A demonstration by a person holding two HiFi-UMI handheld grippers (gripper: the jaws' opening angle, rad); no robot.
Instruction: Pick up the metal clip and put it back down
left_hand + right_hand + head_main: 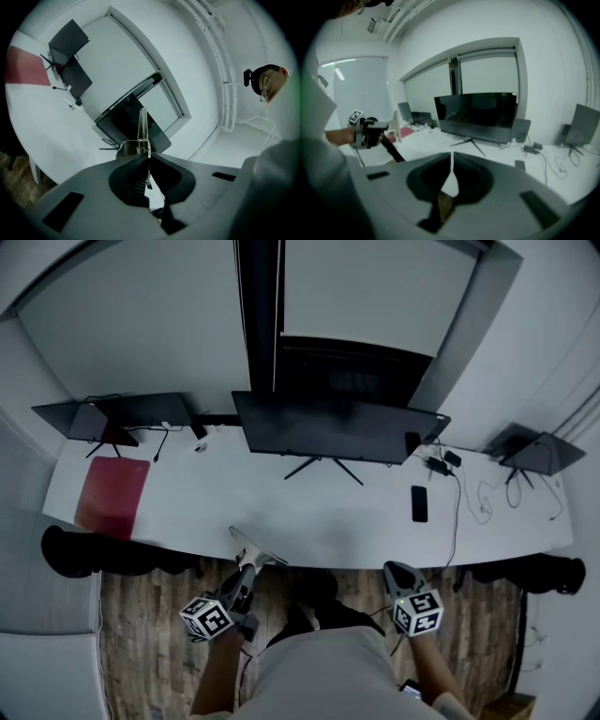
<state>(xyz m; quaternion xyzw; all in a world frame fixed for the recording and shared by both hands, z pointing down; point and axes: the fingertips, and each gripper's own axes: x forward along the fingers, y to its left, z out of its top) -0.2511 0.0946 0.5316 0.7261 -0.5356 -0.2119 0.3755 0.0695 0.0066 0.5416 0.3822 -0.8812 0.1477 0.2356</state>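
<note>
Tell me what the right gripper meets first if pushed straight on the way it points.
Probably the large monitor: the shut right gripper points across the white table at its screen. Depth is unclear; the table's near edge could come first.

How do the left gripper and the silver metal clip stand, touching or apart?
Touching. The left gripper view shows the left gripper shut on the silver metal clip, which sticks out beyond it.

Left gripper [246,566]: jaws pressed together on metal clip [143,126], clip projecting forward | Right gripper [397,571]: jaws together, nothing between | Forearms: both extended forward from torso
</note>
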